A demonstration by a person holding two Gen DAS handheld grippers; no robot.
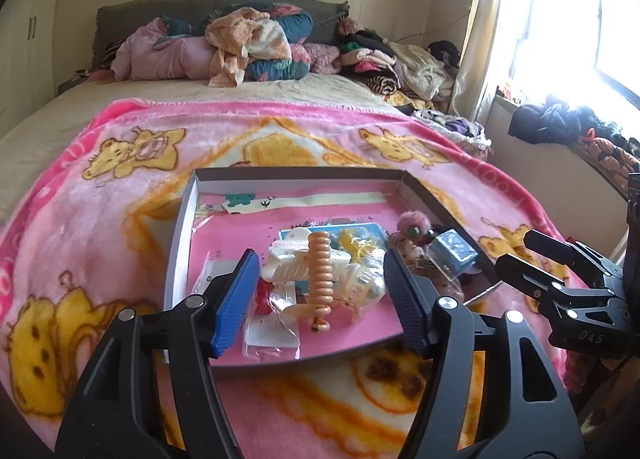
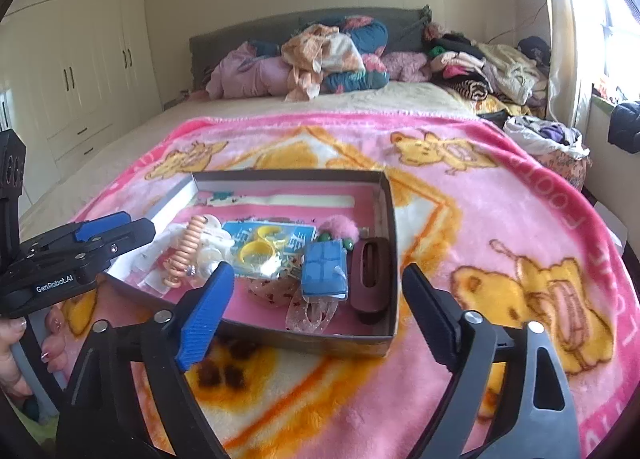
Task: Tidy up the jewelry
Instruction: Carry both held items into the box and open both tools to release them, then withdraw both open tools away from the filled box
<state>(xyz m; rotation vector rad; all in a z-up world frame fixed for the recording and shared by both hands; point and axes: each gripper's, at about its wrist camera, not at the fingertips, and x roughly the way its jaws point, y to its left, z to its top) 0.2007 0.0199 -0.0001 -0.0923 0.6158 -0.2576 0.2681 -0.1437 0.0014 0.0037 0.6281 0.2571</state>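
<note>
Left wrist | left gripper [image 1: 320,299] tilted down over box [image 1: 182,227] | fingers apart, empty

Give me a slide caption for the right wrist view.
Open right gripper above a shallow cardboard box of hair accessories on a pink cartoon-print blanket, nothing between its jaws.

Both grippers are held tilted down, just short of the box [image 2: 384,195]. The left gripper [image 1: 320,287] is spread apart, nothing pinched (same story with the right gripper [image 2: 320,299], spread wider). A hand [image 2: 16,355] is wrapped around the left handle.
</note>
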